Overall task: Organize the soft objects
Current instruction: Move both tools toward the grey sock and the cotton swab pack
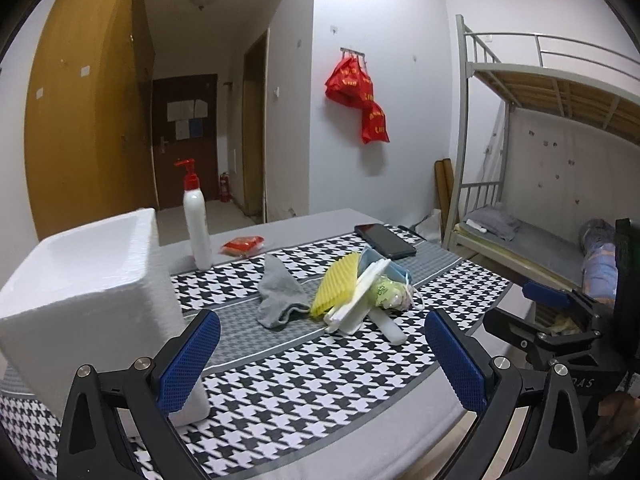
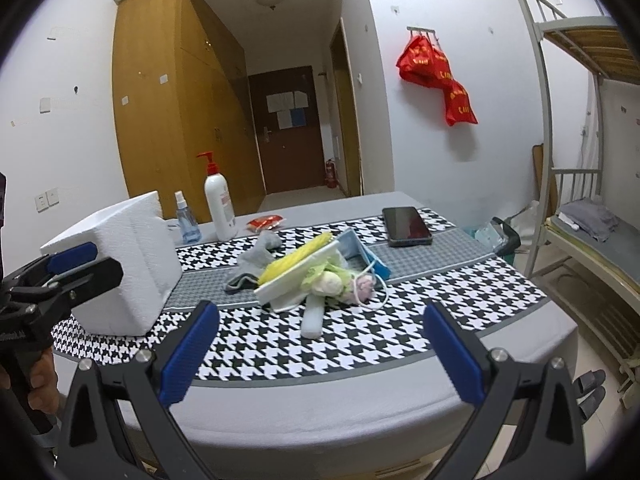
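Soft pile mid-table on checked cloth [image 2: 320, 352]: grey sock [image 1: 276, 292], yellow sponge [image 1: 336, 284], blue mask [image 2: 360, 254], white foam pieces. Foam box [image 1: 92, 280] left of pile. My left gripper [image 1: 322, 360] and right gripper [image 2: 320, 354] hover near table edge, jaws apart, empty.

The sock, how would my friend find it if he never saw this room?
Look at the table with the black-and-white checked cloth, then the pile of soft things in its middle. The grey sock lies crumpled at the pile's left edge, beside the yellow sponge. It is the only plain grey cloth thing there.
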Tool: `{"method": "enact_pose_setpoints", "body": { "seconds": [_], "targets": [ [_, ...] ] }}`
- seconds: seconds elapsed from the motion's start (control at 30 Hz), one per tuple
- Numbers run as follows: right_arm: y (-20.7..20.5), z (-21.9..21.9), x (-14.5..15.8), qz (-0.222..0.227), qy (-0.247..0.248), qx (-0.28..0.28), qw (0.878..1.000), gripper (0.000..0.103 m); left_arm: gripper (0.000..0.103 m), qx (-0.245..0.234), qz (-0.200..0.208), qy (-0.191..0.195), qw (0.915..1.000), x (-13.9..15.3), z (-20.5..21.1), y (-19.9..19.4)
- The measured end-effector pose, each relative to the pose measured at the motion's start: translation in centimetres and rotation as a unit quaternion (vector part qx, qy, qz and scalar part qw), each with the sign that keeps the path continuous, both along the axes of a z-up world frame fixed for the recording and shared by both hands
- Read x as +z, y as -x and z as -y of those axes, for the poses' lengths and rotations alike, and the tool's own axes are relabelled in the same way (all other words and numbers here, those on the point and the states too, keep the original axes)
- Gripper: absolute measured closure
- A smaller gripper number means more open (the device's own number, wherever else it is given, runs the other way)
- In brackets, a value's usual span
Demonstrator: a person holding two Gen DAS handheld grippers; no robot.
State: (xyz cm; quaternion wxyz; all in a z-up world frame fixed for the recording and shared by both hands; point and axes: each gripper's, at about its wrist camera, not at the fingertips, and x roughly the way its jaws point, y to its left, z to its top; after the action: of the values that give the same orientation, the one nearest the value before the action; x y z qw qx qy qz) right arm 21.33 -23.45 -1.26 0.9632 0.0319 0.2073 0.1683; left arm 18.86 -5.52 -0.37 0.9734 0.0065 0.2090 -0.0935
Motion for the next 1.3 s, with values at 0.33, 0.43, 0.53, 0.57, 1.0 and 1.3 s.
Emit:
{"method": "enact_pose_setpoints", "body": {
  "seconds": [0.33,0.43,0.53,0.57,1.0,1.3],
  "targets": [
    [-1.9,0.2,-0.9,-0.02,0.006,0.009,1.0,0.0,0.001,0.01,-0.019,-0.03,0.9993,-0.5,1.9,-3.8],
    [-2.5,0.3,-1.2,-0.024,0.005,0.01,1.0,0.0,0.001,0.012,-0.028,-0.033,0.999,-0.8,2.2,-5.1],
    [-3.0,0.5,-1.4,-0.029,0.005,0.012,1.0,0.0,0.001,0.019,-0.033,-0.036,0.9986,-1.0,2.5,-6.3],
    [-3.2,0.5,-1.5,-0.031,0.005,0.012,0.999,0.0,0.001,0.021,-0.034,-0.038,0.9985,-1.1,2.5,-6.6],
    [-6.7,0.4,-2.2,-0.053,0.02,0.031,0.998,0.0,0.002,0.069,-0.094,-0.023,0.9929,-3.0,1.1,-12.8],
    [-9.1,0.2,-2.8,-0.073,0.032,0.045,0.996,0.0,0.01,0.07,-0.122,-0.026,0.9897,-3.9,0.8,-16.1]
  ]
}}
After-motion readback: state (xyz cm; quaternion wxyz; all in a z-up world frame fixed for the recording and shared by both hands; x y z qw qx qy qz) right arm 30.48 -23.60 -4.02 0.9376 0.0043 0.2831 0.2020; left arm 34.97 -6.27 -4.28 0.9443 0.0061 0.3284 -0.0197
